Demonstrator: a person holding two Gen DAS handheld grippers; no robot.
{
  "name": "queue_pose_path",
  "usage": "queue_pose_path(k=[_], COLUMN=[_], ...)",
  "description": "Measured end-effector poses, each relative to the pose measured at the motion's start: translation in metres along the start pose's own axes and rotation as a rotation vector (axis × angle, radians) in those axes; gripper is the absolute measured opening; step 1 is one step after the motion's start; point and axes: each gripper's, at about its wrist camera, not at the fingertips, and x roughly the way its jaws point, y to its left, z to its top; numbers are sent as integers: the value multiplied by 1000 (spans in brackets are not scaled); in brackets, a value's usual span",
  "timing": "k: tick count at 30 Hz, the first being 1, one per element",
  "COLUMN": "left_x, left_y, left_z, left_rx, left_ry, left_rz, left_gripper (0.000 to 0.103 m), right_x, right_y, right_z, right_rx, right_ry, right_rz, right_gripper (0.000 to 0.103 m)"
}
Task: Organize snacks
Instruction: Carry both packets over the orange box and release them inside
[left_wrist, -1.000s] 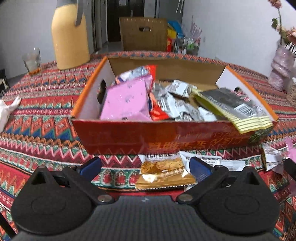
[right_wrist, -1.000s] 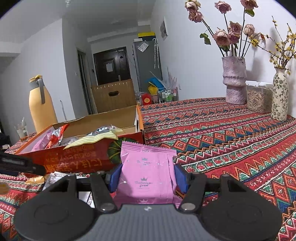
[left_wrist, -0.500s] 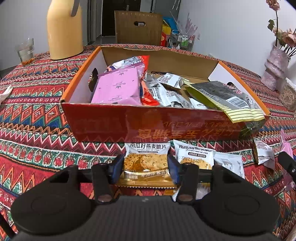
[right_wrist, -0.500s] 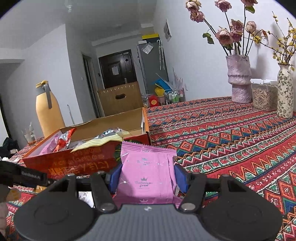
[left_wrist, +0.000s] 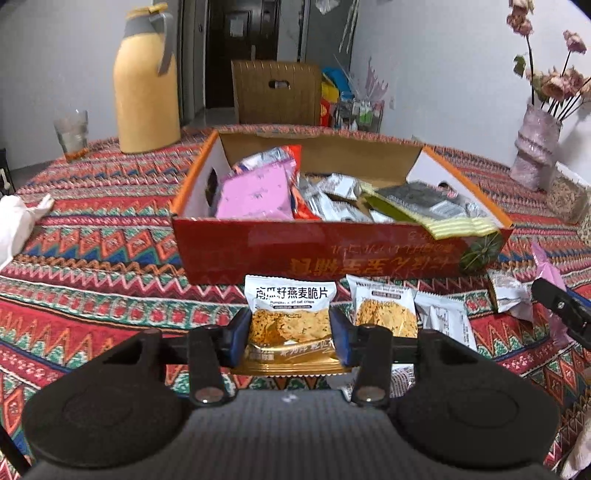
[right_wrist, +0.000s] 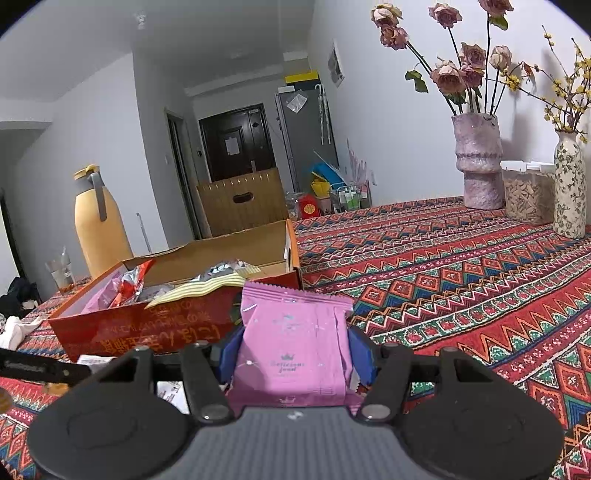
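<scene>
An open red cardboard box (left_wrist: 332, 251) on the patterned tablecloth holds several snack packets, a pink one among them. Just in front of it, my left gripper (left_wrist: 290, 332) has its jaws closing, and its blue pads press the sides of a pumpkin-seed oat crisps packet (left_wrist: 290, 306), held a little above the cloth. A second oat crisps packet (left_wrist: 384, 310), a white packet (left_wrist: 443, 321) and a silvery packet (left_wrist: 509, 295) lie beside it. My right gripper (right_wrist: 293, 350) is shut on a pink snack packet (right_wrist: 291, 332), to the right of the box (right_wrist: 147, 332).
A yellow thermos jug (left_wrist: 146, 85) and a glass (left_wrist: 72, 134) stand behind the box on the left. A white cloth (left_wrist: 14, 225) lies at the left edge. Two flower vases (right_wrist: 478, 158) (right_wrist: 569, 184) and a clear container (right_wrist: 526, 192) line the right wall.
My left gripper went from wide open to closed on the oat crisps packet, then drew back from the box and rose a little with it. The right gripper kept still with the pink packet.
</scene>
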Motion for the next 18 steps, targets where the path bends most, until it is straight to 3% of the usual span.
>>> queue_pose_path(k=[11, 18], left_x=[-33, -37], left_y=[1, -6], left_z=[12, 35], left_rx=[-11, -17], left_ry=[-110, -155], left_rz=[-27, -54], left_gripper=[46, 46], right_x=[-12, -26], right_y=[10, 20], right_z=[0, 25], right_rx=[-59, -109], right_ry=[-41, -102], right_rz=[27, 24], right_gripper=[60, 60])
